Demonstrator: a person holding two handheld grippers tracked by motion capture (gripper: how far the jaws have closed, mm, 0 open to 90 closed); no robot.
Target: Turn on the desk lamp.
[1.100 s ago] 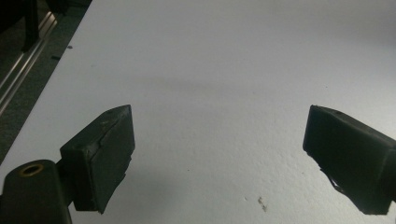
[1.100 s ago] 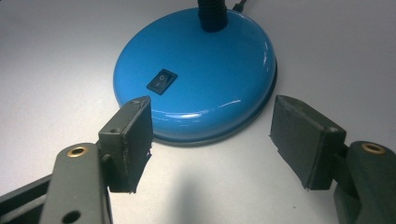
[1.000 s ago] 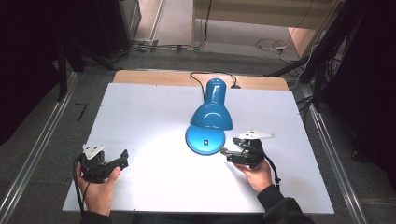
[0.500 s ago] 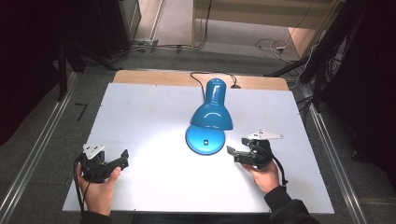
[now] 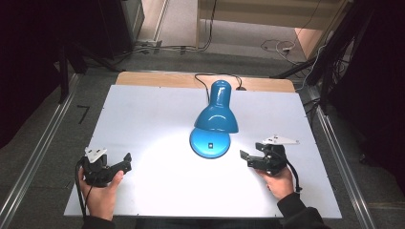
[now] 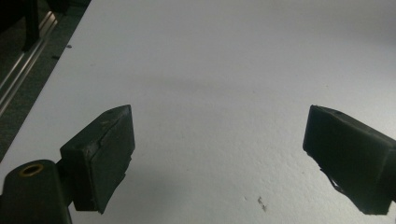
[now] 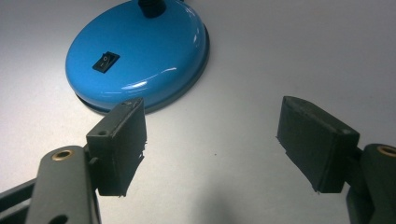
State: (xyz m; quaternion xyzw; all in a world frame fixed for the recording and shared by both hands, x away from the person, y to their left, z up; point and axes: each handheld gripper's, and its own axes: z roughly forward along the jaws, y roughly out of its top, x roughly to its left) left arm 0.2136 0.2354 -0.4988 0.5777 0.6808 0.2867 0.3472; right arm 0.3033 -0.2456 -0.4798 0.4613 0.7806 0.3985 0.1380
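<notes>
A glossy blue metal desk lamp (image 5: pixel 213 125) stands a little toward the far edge of the white tabletop (image 5: pixel 143 114), its round base (image 7: pixel 137 53) facing the near edge and its bell-shaped shade bent low over that base. The lamp is lit: a bright pool of light lies on the table around the base. A small black rocker switch (image 7: pixel 105 61) sits on top of the base.

The right gripper (image 5: pixel 255 159) rests near the table's right edge, just beside the base but apart from it, with its jaws spread wide and nothing between them. The left gripper (image 5: pixel 119 167) lies near the near-left corner, well apart from the lamp, jaws likewise wide and empty over bare table.

Judging by the glow, the switching-on looks done; little seems left, unless the lamp is to be moved or turned off.
</notes>
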